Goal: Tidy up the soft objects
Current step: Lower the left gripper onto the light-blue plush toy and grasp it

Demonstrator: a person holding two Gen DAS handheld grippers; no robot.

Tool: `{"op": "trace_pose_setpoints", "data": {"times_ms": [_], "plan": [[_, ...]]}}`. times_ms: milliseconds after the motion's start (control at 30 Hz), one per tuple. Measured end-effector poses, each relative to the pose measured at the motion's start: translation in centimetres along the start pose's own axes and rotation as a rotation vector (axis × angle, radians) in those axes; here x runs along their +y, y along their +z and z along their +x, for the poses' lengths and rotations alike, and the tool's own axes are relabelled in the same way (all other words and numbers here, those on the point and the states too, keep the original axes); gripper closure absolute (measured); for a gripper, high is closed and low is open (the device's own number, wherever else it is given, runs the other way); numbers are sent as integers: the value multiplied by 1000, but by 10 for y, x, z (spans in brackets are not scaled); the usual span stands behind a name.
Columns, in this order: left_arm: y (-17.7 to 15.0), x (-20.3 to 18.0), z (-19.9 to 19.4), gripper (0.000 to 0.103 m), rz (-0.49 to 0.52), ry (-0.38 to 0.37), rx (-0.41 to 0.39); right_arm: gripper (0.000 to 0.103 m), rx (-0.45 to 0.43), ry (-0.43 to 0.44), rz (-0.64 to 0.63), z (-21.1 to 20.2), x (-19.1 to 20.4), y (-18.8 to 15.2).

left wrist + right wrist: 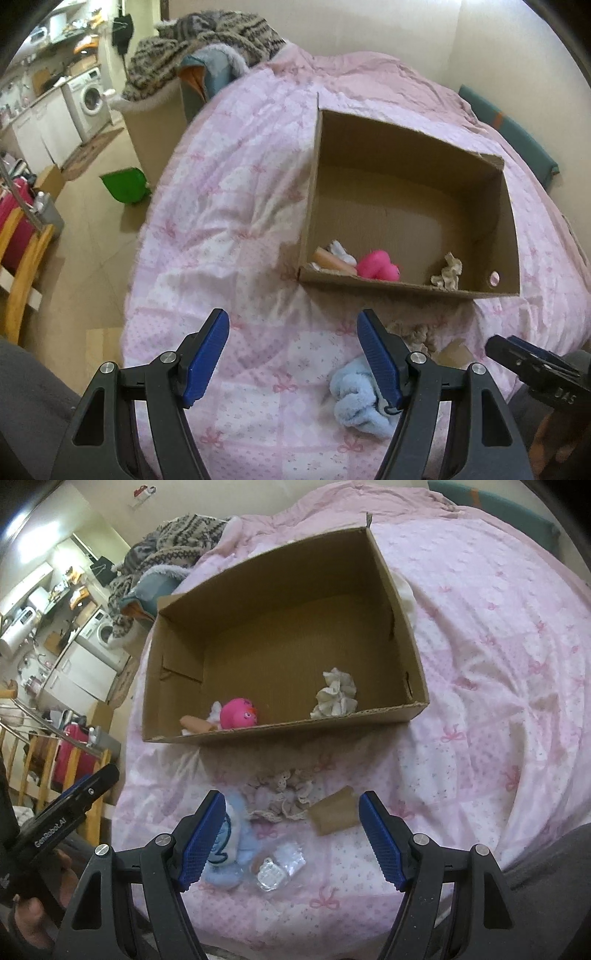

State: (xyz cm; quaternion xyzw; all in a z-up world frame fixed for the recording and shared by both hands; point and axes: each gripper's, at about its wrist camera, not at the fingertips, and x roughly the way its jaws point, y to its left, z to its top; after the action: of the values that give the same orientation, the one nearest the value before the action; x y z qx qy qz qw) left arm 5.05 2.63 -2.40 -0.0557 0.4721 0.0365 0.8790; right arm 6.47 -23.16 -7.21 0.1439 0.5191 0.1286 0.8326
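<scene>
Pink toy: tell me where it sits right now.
The pink toy lies inside the cardboard box, against its near wall toward the left corner in both views, beside a peach item and apart from the cream cloth to its right.

Pink-quilted bed (498,627). Bearing an open cardboard box (413,657). Nearer: blue plush (236,849), lacy cloth (280,797), clear packet (280,867), brown piece (336,812).

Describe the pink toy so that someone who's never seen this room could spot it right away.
Find the open cardboard box sitting on the pink bedspread. Look inside along its near wall, toward the left corner, for the pink plush toy. It is round and bright magenta, unlike the pale crumpled cloth further right and the white and tan items beside it.
</scene>
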Motion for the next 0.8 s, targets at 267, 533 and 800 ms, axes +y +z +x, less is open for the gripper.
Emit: {"op": "trace_pose_setpoints", "data": {"times_ms": [267, 533, 800], "plan": [[-12, -7, 26, 34, -17, -111, 167, 24, 44, -6, 23, 18, -3, 3], [-35, -29, 53, 34, 22, -177, 326, 24, 48, -3, 49, 19, -7, 3], [-47, -57, 94, 28, -8, -243, 444, 24, 52, -6, 51, 19, -9, 2]]}}
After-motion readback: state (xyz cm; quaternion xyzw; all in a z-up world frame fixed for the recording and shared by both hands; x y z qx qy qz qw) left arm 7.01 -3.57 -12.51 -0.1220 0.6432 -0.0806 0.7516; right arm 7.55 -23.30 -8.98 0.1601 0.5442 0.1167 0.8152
